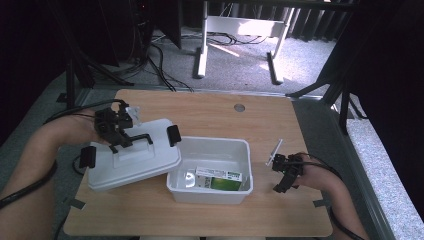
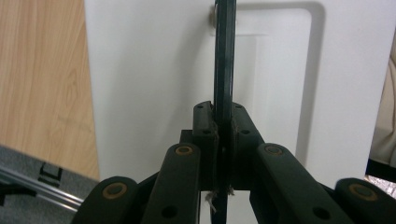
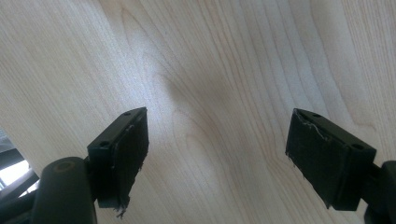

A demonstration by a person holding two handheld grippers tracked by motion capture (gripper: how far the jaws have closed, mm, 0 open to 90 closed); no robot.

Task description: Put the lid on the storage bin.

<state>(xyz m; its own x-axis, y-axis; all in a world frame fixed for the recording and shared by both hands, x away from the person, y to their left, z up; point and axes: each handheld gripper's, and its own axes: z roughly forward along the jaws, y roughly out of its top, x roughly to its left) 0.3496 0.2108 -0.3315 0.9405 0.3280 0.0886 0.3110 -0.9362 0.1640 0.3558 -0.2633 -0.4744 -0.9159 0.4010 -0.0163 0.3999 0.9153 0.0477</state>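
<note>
A white plastic lid [image 1: 131, 160] with black clips lies tilted, its right edge resting on the rim of an open white bin [image 1: 210, 192]. My left gripper [image 1: 122, 140] is shut on the lid's black handle [image 2: 223, 70], which runs thin and upright between the jaws against the white lid [image 2: 154, 88]. Inside the bin lies a green and white carton [image 1: 220, 178]. My right gripper [image 1: 281, 186] hovers right of the bin over bare table. Its jaws stand wide apart in the right gripper view [image 3: 217, 154], with nothing between them.
The wooden table [image 1: 210, 112] has a round grommet [image 1: 239, 107] at the back. Tape marks sit near its front corners. Beyond the table, grey carpet holds cables and a white desk frame [image 1: 240, 30]. Black curtains hang on both sides.
</note>
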